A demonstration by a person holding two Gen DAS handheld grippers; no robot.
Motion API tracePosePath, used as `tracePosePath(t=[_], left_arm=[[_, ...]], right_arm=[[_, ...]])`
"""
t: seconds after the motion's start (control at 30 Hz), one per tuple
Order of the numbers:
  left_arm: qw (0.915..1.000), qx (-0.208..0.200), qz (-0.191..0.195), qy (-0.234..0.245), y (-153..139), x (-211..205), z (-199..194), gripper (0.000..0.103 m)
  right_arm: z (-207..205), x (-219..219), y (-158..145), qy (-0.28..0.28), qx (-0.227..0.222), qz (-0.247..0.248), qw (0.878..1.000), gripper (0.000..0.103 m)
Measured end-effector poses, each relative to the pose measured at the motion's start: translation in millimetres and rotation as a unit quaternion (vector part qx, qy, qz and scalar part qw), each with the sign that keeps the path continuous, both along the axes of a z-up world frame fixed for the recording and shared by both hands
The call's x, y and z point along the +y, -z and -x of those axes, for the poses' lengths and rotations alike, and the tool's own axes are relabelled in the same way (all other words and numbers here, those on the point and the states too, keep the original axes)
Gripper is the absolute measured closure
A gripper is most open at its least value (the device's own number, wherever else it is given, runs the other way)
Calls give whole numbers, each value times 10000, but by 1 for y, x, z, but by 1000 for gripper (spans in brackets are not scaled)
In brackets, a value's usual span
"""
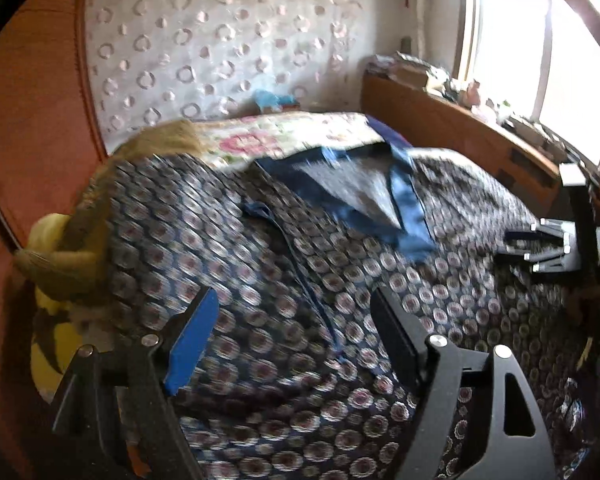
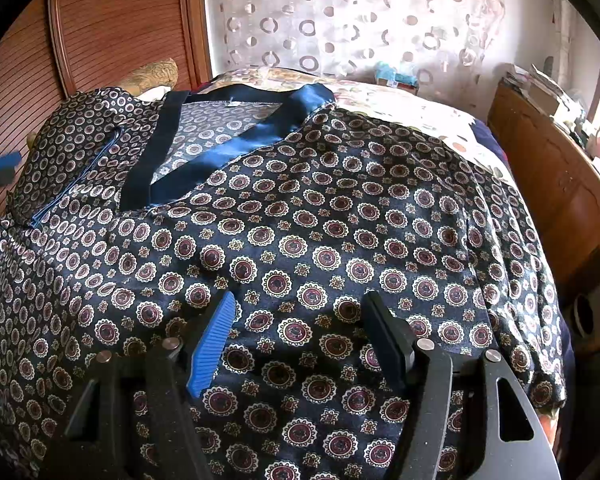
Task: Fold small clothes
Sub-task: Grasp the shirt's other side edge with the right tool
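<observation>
A dark navy satin garment with round medallion print (image 2: 320, 248) lies spread flat on the bed, its blue satin V collar (image 2: 236, 140) at the far end. It also shows, blurred, in the left wrist view (image 1: 284, 280), with the collar (image 1: 404, 200) beyond. My left gripper (image 1: 294, 300) is open and empty, just above the garment's middle. My right gripper (image 2: 298, 300) is open and empty, low over the garment's lower part. The right gripper (image 1: 548, 248) also shows at the right in the left wrist view.
A floral bedspread (image 2: 400, 104) lies beyond the garment. A wooden headboard shelf (image 2: 548, 184) with clutter runs along the right. A wooden wardrobe (image 2: 112, 28) stands at the left. A yellow plush toy (image 1: 64, 280) lies at the bed's left edge.
</observation>
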State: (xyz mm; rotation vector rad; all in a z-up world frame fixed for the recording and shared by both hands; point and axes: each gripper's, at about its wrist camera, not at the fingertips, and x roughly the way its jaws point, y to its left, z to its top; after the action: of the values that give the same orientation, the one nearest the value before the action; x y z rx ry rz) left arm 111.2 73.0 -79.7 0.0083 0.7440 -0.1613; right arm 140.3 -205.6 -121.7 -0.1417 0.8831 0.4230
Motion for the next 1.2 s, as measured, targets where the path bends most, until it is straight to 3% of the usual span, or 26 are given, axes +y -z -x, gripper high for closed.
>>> tracePosePath(t=[0.3,0.53,0.63,0.83,0.97,1.13,1.2], left_arm=[[9984,547,-128,67,29,-14,-11,24],[9969,727,-286,56,40,-19,-17,24],[9964,784,-314,52,42,-20,-18,24],[9959,824,-345,114,43,-23,-20,19],[9956,845,-361,156,44,-26,-23,15],[9952,879,-369,216,45,-27,-24,11],[9949,911,-366,248,46,-28,-24,4]], right_arm=[[0,0,0,0,-4,5,10000,35],[-1,-8,-2,10,51,-223,9997,35],[4,-20,-8,115,-125,-291,9994,35],[16,-77,-24,637,-508,-272,9963,35],[19,-128,-22,1057,-514,-258,9927,35],[17,-178,-5,1472,-214,-295,9884,35],[15,-191,6,1495,56,-439,9878,35]])
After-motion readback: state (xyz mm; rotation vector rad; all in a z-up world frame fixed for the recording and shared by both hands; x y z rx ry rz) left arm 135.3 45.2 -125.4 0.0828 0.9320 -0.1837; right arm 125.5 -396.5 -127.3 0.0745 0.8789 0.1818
